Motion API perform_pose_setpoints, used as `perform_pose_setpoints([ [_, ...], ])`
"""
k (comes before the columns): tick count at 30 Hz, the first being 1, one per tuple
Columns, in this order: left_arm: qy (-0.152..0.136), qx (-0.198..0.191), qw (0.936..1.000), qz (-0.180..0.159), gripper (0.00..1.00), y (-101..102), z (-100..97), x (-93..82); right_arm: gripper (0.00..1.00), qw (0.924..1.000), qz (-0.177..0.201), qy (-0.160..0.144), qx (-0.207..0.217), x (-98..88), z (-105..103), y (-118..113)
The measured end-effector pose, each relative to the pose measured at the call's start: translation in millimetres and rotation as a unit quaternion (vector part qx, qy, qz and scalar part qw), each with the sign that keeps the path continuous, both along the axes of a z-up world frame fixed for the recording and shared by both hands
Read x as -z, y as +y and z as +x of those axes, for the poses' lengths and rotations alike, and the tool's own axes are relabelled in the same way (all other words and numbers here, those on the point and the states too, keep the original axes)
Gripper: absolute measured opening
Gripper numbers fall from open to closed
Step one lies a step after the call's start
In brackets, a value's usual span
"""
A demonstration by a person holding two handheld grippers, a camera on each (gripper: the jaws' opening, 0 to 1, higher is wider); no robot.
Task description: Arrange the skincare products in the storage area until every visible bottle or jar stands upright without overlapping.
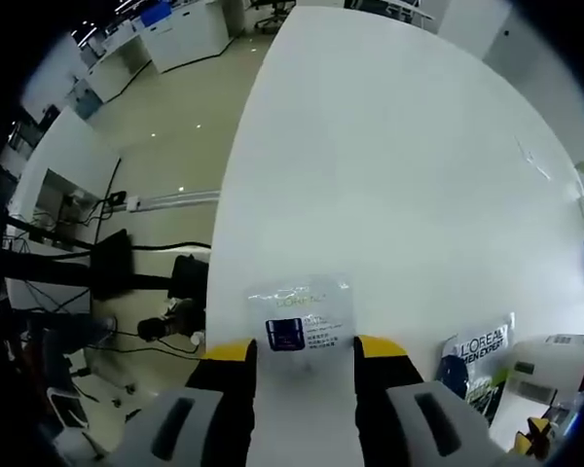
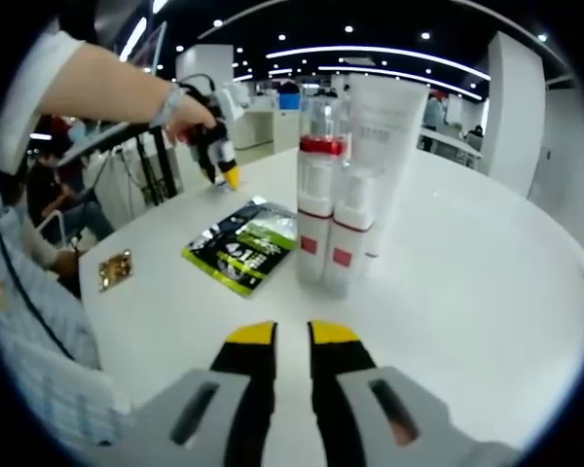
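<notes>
A clear L'Oreal sachet [image 1: 300,319] with a dark blue label lies flat on the white table [image 1: 399,175], right between the yellow-tipped jaws of my left gripper [image 1: 302,348], which stand wide apart. In the right gripper view, two clear bottles with red bands [image 2: 316,195] [image 2: 348,229] stand upright and close together in front of a tall white tube [image 2: 389,136]. A green-black Men Expert sachet [image 2: 245,245] lies flat to their left. My right gripper [image 2: 292,336] hovers low before them, jaws nearly together and holding nothing. A hand holds the left gripper [image 2: 224,167] at the table's far edge.
The Men Expert sachet [image 1: 482,360] and a white bottle [image 1: 555,365] sit at the lower right of the left gripper view. The table edge [image 1: 224,243] drops to the floor on the left. A small gold square [image 2: 115,269] lies near the table rim. A person's sleeve [image 2: 39,321] is close by.
</notes>
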State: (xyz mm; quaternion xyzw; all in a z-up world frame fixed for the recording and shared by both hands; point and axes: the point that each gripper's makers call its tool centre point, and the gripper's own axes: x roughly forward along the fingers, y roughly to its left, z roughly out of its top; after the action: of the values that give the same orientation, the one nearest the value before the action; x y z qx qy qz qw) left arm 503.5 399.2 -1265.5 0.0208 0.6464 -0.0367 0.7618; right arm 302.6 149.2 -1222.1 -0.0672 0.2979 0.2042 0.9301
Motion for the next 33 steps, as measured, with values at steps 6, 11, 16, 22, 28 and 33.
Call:
perform_pose_setpoints([
  [6, -0.006, -0.001, 1.0000, -0.002, 0.40, 0, -0.5, -0.1, 0.11, 1.0000, -0.002, 0.002, 0.001, 2.2, -2, -1],
  [11, 0.005, -0.007, 0.9998, -0.017, 0.40, -5, -5.1, -1.2, 0.11, 1.0000, -0.002, 0.001, 0.000, 1.5, -3, -1],
  [16, -0.011, -0.002, 0.9998, -0.013, 0.40, -5, -1.9, -9.0, 0.11, 1.0000, -0.002, 0.001, -0.003, 1.1, -3, 1],
  [22, -0.026, 0.002, 0.9997, -0.004, 0.39, 4, 0.6, -17.8, 0.11, 1.0000, -0.002, -0.003, -0.006, -1.1, -3, 2],
  [28, -0.033, 0.001, 0.9995, 0.001, 0.38, 10, -2.7, -25.1, 0.11, 0.9999, -0.002, -0.007, -0.012, -2.4, -3, 5],
  [33, -0.034, 0.000, 0.9994, -0.003, 0.38, 12, -9.0, -32.2, 0.11, 0.9998, -0.002, -0.007, -0.020, -2.2, -4, 8],
])
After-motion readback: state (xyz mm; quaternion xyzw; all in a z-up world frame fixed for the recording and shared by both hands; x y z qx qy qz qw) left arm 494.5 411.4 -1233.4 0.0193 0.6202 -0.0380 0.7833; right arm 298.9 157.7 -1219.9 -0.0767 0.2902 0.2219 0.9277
